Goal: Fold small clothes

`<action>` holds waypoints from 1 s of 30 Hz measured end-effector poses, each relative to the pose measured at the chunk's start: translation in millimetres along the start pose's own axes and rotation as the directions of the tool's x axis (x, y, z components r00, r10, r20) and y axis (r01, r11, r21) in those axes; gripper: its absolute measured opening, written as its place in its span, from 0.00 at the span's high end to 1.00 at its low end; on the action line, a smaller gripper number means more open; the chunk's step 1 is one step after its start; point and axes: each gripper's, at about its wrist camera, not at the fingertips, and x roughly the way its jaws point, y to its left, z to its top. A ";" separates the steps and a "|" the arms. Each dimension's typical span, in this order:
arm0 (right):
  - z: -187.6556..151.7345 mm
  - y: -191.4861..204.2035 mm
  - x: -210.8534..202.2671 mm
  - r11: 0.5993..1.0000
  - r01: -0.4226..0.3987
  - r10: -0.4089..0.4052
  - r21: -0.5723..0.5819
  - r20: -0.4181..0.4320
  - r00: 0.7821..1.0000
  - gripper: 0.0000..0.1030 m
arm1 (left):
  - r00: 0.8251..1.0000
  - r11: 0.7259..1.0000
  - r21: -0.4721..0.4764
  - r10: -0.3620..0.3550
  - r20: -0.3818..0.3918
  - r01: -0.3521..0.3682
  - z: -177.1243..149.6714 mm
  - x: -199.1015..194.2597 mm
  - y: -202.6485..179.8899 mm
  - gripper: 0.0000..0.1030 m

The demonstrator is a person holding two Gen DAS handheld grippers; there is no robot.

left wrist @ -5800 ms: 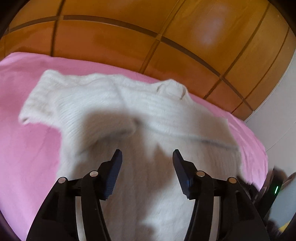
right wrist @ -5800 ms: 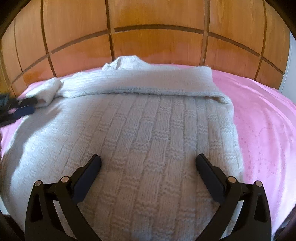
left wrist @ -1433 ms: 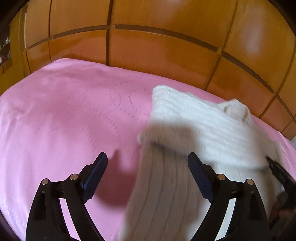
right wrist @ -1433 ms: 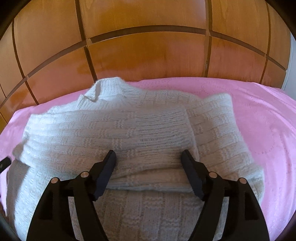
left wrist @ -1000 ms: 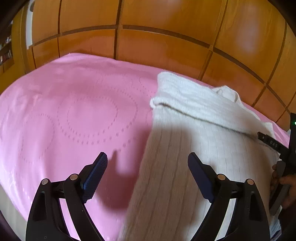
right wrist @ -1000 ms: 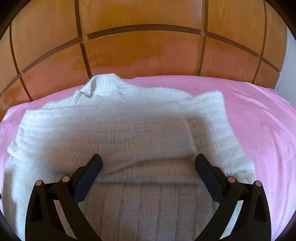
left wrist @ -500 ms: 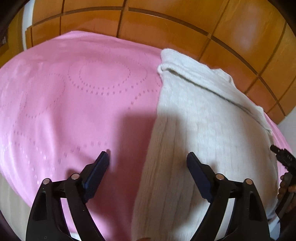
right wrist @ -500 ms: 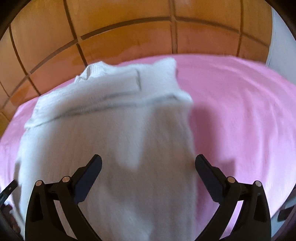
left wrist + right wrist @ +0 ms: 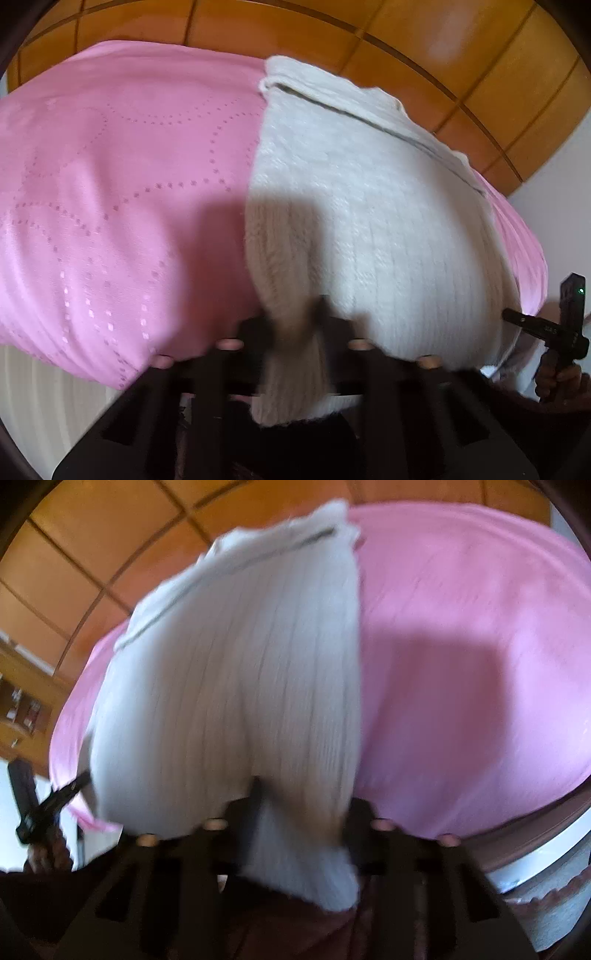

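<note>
A white knitted sweater (image 9: 369, 203) lies on the pink bedspread (image 9: 110, 184), its sleeves folded across the far end by the collar. In the left wrist view my left gripper (image 9: 295, 325) sits at the near left corner of the hem. Its jaws are closing, with a bunch of the ribbed hem pinched between them. In the right wrist view the sweater (image 9: 240, 664) stretches away from my right gripper (image 9: 299, 805). That gripper's jaws are closing on the near right corner of the hem, and the knit is squeezed between the pads. Both views are blurred.
A wooden panelled headboard (image 9: 332, 22) runs behind the bed. Bare pink bedspread (image 9: 461, 627) spreads out on both sides of the sweater. The near bed edge (image 9: 535, 849) drops off just below the grippers. A person's hand (image 9: 557, 380) holds the other tool at the right.
Both grippers have drawn back to the sweater's near hem and tipped downward. Their jaws, wide apart half a second ago, have come together on the hem corners.
</note>
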 end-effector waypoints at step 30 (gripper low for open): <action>115.6 -54.5 -31.3 0.963 -0.173 0.094 0.207 0.345 0.934 0.17 | 0.976 0.971 -0.208 -0.077 0.203 0.120 168.4 36.1 30.5 0.32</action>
